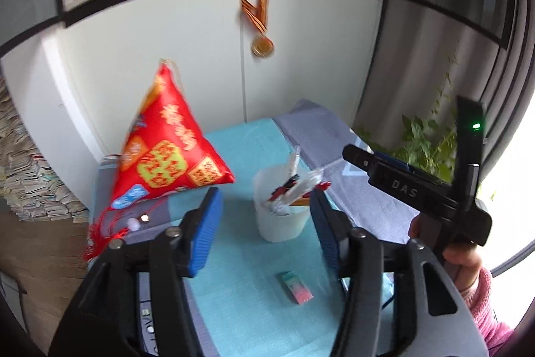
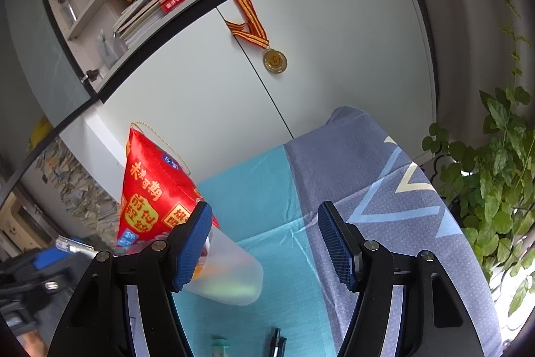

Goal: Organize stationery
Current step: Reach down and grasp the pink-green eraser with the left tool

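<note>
Several pens [image 1: 287, 186] already fill the cup [image 1: 281, 223], while an eraser [image 1: 297, 287] at its 6 o'clock awaits both empty, spread grippers [image 1: 264, 230] [image 2: 264, 243].

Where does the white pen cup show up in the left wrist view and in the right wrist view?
Left wrist view: the white pen cup stands mid-frame on the turquoise cloth, between the open gripper fingers, pens inside.
Right wrist view: the cup sits low and left of centre, partly behind the left finger of the right gripper.
Shared landmark: the red pyramid-shaped pouch, left of the cup in both.
</note>
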`<state>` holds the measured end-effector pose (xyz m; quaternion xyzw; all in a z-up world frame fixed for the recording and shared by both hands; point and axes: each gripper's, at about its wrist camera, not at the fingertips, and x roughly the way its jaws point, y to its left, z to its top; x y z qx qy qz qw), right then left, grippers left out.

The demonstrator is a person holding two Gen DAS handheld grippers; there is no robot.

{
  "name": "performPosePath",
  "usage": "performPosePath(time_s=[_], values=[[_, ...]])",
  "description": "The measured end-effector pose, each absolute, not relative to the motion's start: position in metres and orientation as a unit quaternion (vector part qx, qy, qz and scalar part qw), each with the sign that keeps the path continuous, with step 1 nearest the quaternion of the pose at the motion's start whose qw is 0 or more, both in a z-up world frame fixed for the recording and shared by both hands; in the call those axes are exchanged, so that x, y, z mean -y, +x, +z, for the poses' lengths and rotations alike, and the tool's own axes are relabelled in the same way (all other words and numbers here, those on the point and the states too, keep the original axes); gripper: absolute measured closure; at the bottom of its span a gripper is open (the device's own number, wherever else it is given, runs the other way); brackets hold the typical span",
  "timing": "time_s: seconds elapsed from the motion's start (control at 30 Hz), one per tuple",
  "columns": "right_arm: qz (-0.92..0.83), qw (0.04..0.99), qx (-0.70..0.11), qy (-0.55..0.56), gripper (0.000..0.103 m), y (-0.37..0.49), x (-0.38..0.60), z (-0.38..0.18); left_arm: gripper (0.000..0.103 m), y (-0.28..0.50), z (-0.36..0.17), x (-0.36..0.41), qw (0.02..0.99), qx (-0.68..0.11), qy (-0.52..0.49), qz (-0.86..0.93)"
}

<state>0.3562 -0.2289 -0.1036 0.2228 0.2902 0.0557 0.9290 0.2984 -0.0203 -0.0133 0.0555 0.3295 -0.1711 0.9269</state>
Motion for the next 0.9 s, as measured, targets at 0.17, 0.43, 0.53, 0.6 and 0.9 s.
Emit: performPosePath(time_s=[0.17,0.43,0.53,0.6,0.9], values=[[0.049,0.914,-0.328,0.233,0.036,0.347,0.227,-0.106,0.045,0.277,-0.035,-0.012,0.921,-0.355,0.027,-0.161],[0.015,0.856,-0.504,0.11,0.036,0.318,0.191,-0.158,0.048,0.306,-0.127,0.025,0.864,-0.472,0.021,-0.174],[0.016,0.85,-0.515,0.11,0.036,0.307,0.189,-0.164,0.051,0.315,-0.148,0.042,0.848,-0.5,0.021,-0.176],[0.011,0.856,-0.506,0.103,0.036,0.3,0.189,-0.159,0.051,0.322,-0.158,0.048,0.841,-0.515,0.021,-0.164],[0.0,0.863,-0.492,0.116,0.036,0.293,0.196,-0.152,0.081,0.327,-0.168,0.061,0.835,-0.527,0.019,-0.159]])
